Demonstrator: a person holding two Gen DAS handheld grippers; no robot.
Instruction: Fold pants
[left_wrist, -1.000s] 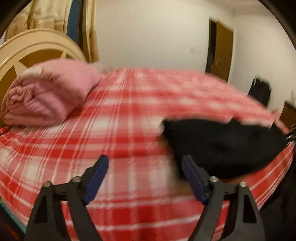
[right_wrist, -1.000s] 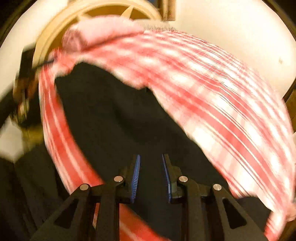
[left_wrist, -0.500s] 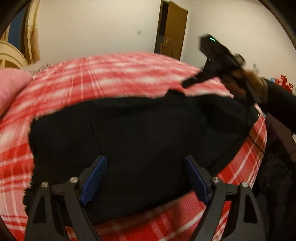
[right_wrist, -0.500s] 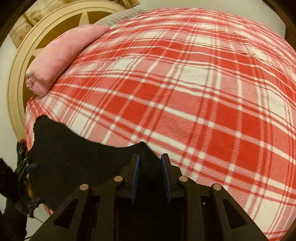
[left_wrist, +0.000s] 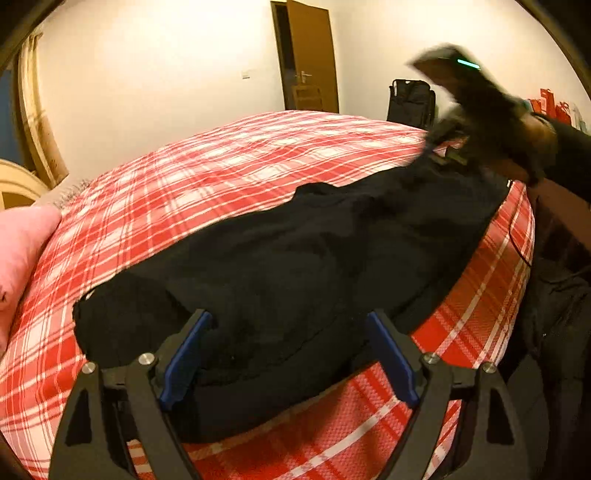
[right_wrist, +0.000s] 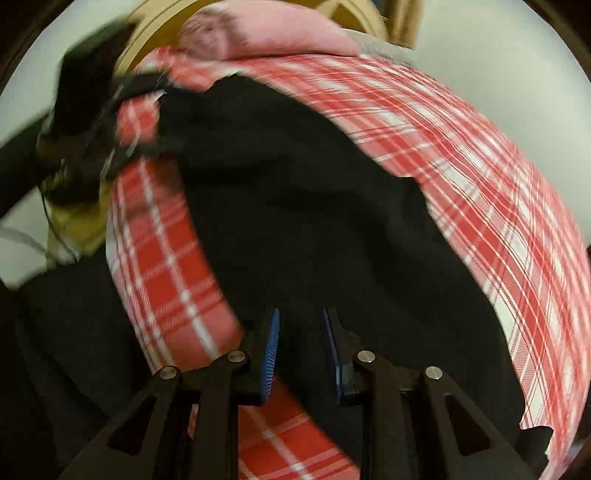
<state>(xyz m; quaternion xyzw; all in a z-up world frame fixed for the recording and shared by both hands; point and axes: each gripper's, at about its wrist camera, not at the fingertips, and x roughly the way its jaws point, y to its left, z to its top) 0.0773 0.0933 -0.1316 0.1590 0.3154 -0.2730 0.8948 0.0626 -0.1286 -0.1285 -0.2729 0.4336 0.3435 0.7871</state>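
Lying bunched and unfolded on the plaid bed (left_wrist: 258, 166), black pants (left_wrist: 295, 266) sit beneath the wide-open left gripper (left_wrist: 291, 354); the right gripper (right_wrist: 301, 354), jaws narrow, seems to pinch their edge.

Right gripper (left_wrist: 454, 147) motion-blurred in the left wrist view; left gripper (right_wrist: 110, 122) smeared in the right. Pink bedding (left_wrist: 22, 251) cropped at frame edge.
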